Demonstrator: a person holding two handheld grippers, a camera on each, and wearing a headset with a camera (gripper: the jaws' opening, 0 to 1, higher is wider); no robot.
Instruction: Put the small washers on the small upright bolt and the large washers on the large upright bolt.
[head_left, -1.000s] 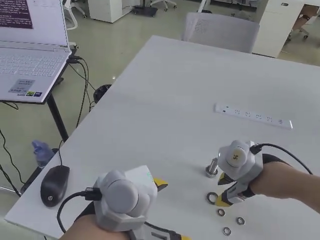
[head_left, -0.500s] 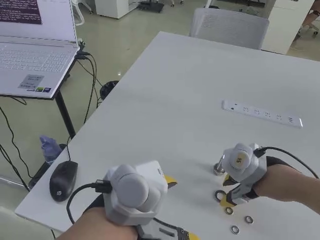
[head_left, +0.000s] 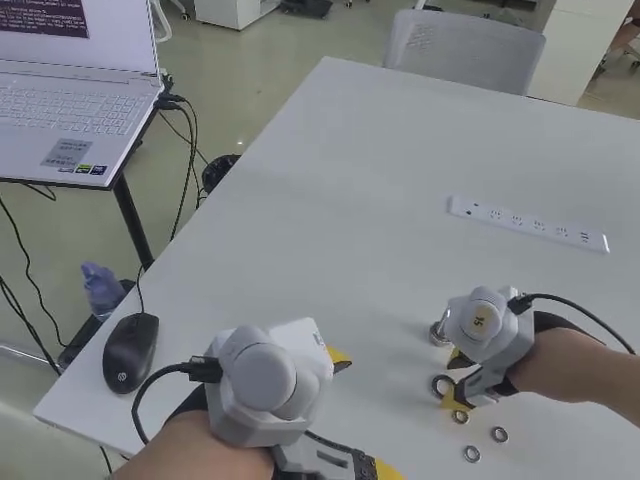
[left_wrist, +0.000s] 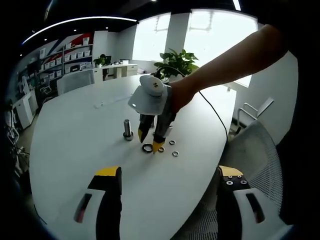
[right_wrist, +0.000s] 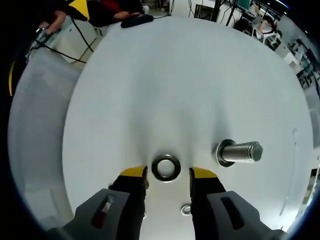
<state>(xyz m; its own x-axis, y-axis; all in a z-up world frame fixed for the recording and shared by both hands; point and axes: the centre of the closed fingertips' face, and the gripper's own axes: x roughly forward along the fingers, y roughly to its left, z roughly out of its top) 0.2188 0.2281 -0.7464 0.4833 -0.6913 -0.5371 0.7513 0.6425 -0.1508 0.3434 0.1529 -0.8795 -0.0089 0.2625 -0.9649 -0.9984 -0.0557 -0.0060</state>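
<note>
Jaws of our right gripper (right_wrist: 167, 174) stand parted on either side of a large washer (right_wrist: 166, 167) that lies flat on the white counter (right_wrist: 150, 85). A narrow gap shows between each yellow tip and the ring, so nothing is gripped. In the right gripper view, the upright bolt (right_wrist: 240, 152) stands near the washer at its 2 o'clock. In our head view, three small washers (head_left: 498, 434) lie scattered on the counter at 5 o'clock from the large washer, apart from one another. Our left gripper (left_wrist: 168, 172) is spread wide and holds nothing. It hangs over the near edge of the counter, at 9 o'clock from the right gripper and well apart from it. A power strip (head_left: 528, 225) lies farther off at 12 o'clock, and a black mouse (head_left: 130, 350) sits at the counter's corner at 9 o'clock.
</note>
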